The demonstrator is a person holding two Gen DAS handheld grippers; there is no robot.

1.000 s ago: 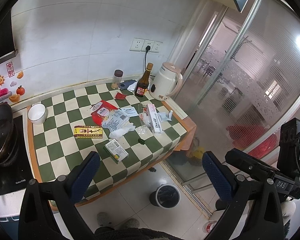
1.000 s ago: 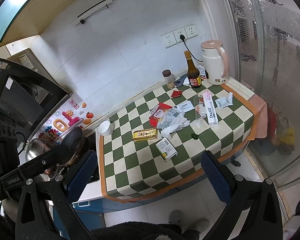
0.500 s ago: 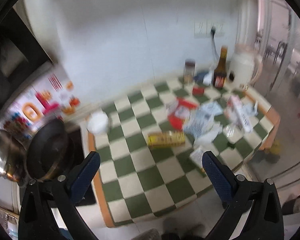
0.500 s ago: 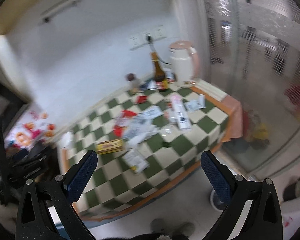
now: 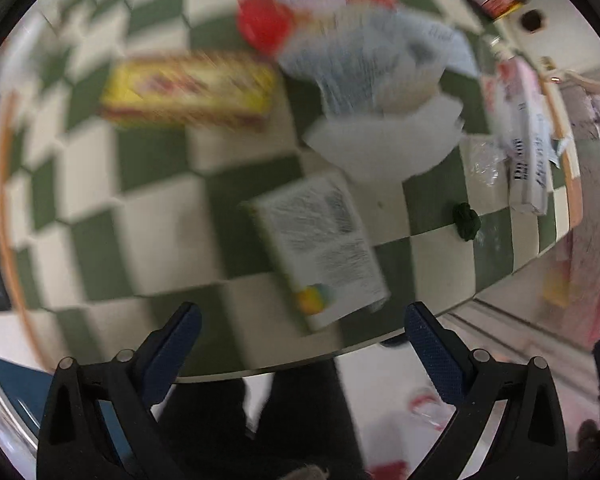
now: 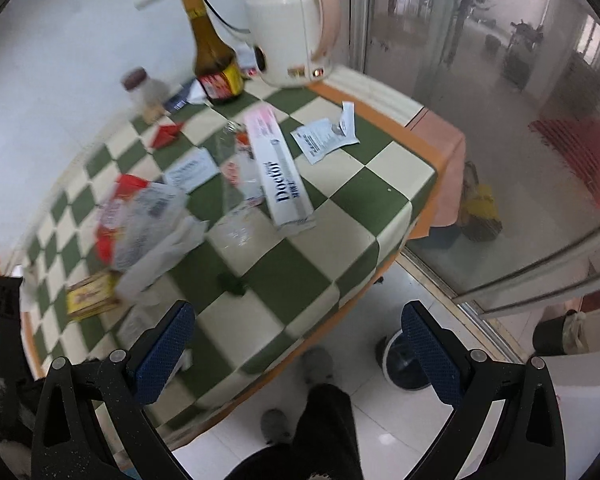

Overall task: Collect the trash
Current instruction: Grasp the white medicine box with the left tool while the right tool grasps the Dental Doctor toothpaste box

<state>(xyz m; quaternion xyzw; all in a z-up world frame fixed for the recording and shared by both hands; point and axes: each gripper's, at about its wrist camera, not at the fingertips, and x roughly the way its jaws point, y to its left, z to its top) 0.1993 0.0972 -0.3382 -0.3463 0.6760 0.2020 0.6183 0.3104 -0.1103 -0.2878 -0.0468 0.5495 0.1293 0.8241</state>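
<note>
- Left wrist view: the left claw [image 5: 300, 330] is seen spread wide with nothing between its blue pads, held above the near edge of the checkered bench [image 5: 160, 240].
- A small white carton [image 5: 320, 248] is found lying flat on the bench just ahead of that claw. Beyond the carton a crumpled white tissue [image 5: 384, 144] is seen, with a clear printed wrapper [image 5: 364, 64] and a red packet [image 5: 266, 24] further back. A yellow box [image 5: 188, 90] lies to the carton's far left, a dark green scrap [image 5: 467, 221] to its right, and a long white box [image 5: 528, 140] past the scrap. The view is blurred.
- Right wrist view: the right claw [image 6: 298, 330] is likewise seen spread and empty, over the bench corner [image 6: 340, 216].
- The long white box [image 6: 278, 160], marked "Doctor", is seen lying mid-bench. Torn sachets [image 6: 326, 136] lie right of it, the tissue [image 6: 160, 256] and wrapper left of it, and a kettle [image 6: 292, 24] and brown bottle [image 6: 212, 56] behind it. A bin [image 6: 406, 360] stands on the floor beneath the bench edge.
</note>
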